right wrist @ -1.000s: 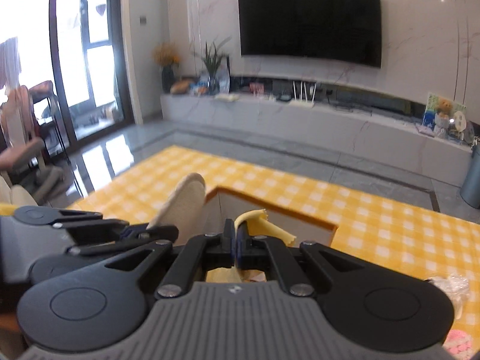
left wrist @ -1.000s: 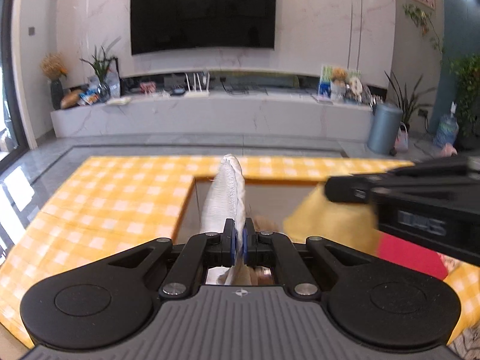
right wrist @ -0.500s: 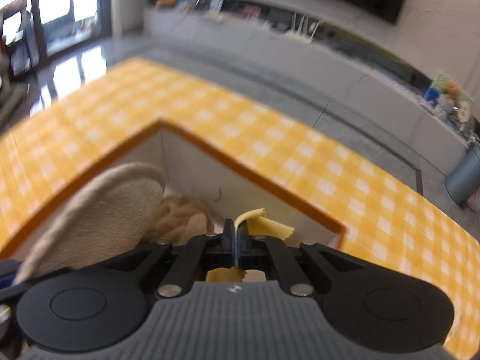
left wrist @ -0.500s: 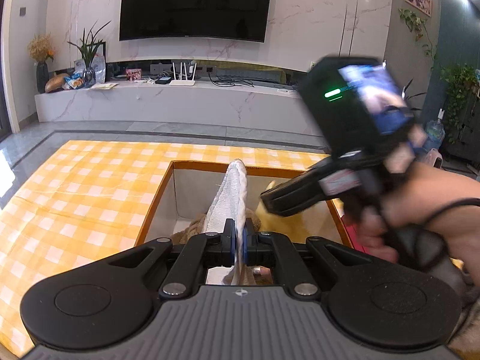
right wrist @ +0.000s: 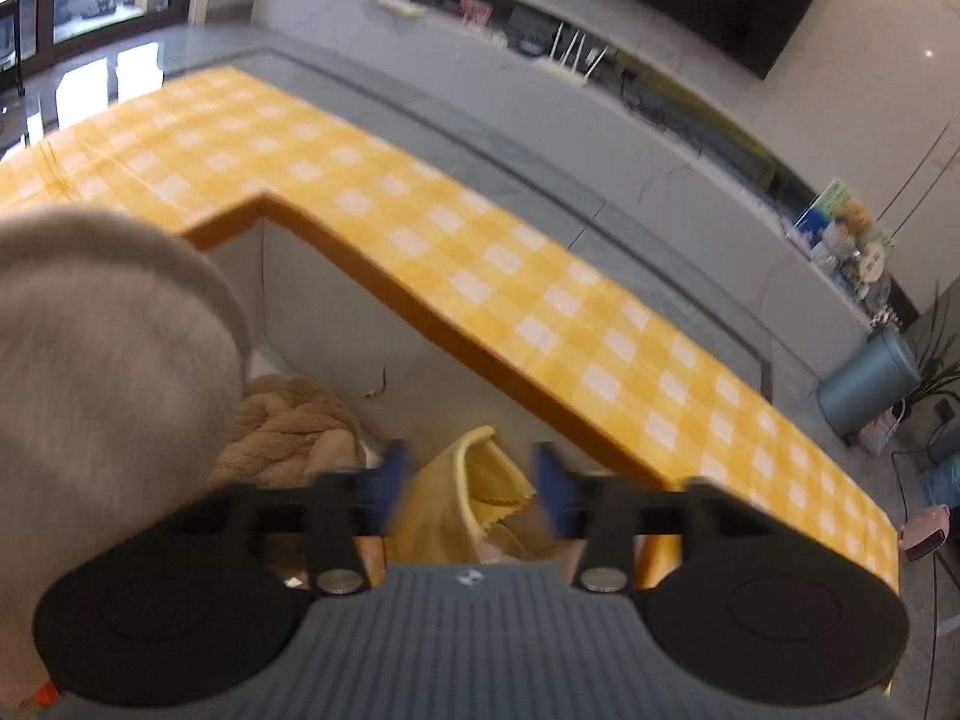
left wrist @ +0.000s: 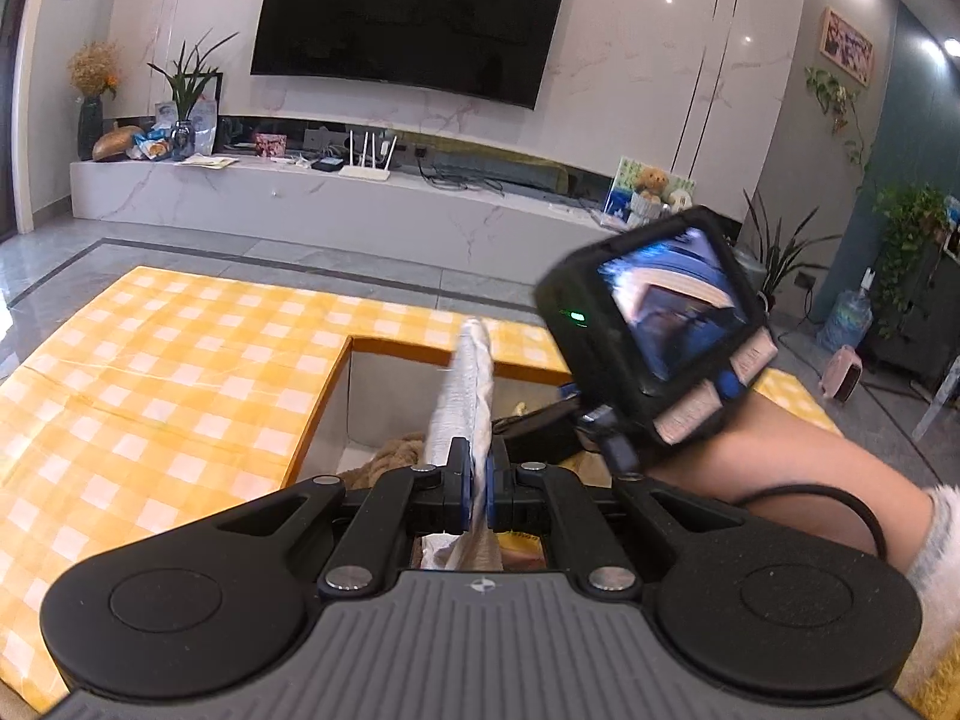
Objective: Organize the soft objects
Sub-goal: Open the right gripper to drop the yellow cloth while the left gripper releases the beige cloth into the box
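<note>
My left gripper fingers are clamping one white slipper, standing upright at frame centre above the box. My right gripper fingers are standing apart around one yellow cloth, lying at lower centre inside the box beside one brown plush item.

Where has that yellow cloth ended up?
In the right wrist view, the yellow cloth lies inside the open box, between the right tool's spread fingers, just right of the brown fluffy item.
</note>
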Motion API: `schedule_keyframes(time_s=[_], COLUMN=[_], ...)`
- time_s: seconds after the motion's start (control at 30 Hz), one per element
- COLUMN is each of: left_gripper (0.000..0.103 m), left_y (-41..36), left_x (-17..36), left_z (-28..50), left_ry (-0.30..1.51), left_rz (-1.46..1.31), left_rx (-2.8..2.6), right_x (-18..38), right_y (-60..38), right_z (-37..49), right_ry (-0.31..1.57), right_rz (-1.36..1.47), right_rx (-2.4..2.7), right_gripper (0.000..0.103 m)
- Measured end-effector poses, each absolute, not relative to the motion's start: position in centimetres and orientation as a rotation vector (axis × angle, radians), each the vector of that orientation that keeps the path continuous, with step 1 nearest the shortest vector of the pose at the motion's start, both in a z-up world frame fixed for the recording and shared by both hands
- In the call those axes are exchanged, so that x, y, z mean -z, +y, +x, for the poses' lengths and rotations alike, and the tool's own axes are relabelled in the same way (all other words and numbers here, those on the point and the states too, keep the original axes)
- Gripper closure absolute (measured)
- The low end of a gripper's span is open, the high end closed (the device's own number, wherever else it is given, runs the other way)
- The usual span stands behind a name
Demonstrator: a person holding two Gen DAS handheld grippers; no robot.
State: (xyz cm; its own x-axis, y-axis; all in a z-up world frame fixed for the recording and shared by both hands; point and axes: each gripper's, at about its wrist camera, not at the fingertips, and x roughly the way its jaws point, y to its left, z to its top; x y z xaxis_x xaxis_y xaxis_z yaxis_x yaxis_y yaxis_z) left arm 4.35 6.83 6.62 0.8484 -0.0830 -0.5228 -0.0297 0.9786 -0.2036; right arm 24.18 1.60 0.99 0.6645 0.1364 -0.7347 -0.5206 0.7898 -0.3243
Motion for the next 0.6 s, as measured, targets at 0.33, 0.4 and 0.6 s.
schedule_keyframes(time_s=[0.33,0.4,0.6], left_gripper=[0.098,0.098,0.098], left_y=[4.2,3.5,1.7], left_x=[-7.1,-6.6,-3.7], left_z=[3.9,4.4,6.8], left_ry=[0.552,0.578,0.683], left_rz=[-0.212,-0.219,-0.219], left_rx=[0.173,0.208,0.233], right_x=[-7.4,-8.3,-9.2], right_y=[-4.1,-5.8,-10.1], right_z=[20.7,20.1,19.2], right_ry=[0.569,0.556,0.575], right_rz=[-0.443,-0.412,-0.334], right_rx=[-0.295,-0.278,-0.257], right_gripper=[0.016,0.013,0.013])
